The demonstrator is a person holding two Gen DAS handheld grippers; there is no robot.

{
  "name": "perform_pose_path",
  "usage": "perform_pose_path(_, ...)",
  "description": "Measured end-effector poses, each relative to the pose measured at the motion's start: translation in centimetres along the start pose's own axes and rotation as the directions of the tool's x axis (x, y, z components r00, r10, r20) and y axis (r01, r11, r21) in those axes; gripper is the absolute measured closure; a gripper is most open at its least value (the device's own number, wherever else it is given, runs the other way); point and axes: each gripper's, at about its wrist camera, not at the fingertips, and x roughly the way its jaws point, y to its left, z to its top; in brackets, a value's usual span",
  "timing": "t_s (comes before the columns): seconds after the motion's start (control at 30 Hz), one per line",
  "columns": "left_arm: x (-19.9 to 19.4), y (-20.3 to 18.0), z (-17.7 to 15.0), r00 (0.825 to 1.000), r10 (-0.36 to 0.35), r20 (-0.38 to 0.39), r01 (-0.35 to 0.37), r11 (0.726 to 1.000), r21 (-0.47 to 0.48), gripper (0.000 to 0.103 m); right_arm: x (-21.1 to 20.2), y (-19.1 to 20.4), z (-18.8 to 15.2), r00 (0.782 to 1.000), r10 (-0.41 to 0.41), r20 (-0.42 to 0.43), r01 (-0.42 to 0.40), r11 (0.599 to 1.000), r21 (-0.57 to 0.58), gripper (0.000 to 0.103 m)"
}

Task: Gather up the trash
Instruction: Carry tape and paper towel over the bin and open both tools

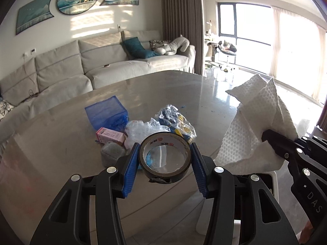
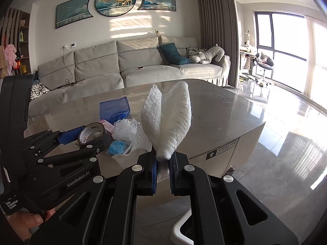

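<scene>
Both grippers carried trash clear of the table (image 1: 61, 134), probably toward a bin. The right gripper (image 2: 162, 161) had its fingers pinched tight on a folded paper towel (image 2: 169, 118). The left gripper (image 1: 165, 161) clamped a tape roll (image 1: 165, 157) by its sides. Wrappers (image 1: 173, 120) remained heaped on the glossy table before a grey sofa (image 1: 81, 65).

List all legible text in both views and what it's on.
"GenRobot.AI": black left gripper arm, right wrist view.
"Data Acquisition System": same gripper's handle.
"DAS": black right gripper body, left wrist view; the rest is cut off.
Red print inside the dark tape roll: blurred.
Pink carton label: too small.
Black-and-white sticker on the table's side: unreadable.
</scene>
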Motion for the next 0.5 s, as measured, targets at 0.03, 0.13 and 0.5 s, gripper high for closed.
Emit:
perform_pose_path(0.03, 0.0, -0.7, -0.1, 1.0, -0.011, 0.0, 0.011, 1.0, 0.008, 0.054, -0.3, -0.5, -0.2, 1.0, -0.012, 0.0, 0.012, 1.0, 0.007, 0.093)
perform_pose_path(0.13, 0.2, -3.1, -0.4, 0.999, -0.053, -0.003, 0.053, 0.998, 0.035, 0.054, -1.4, -2.0, -1.3, 0.998, -0.055, -0.007, 0.055, 0.998, 0.026, 0.092)
perform_pose_path(0.5, 1.6, -11.1, -2.0, 0.98, -0.186, -0.068, 0.194, 0.973, 0.125, 0.054, -3.4, -7.7, -5.9, 0.982, -0.176, -0.075, 0.184, 0.976, 0.118, 0.092)
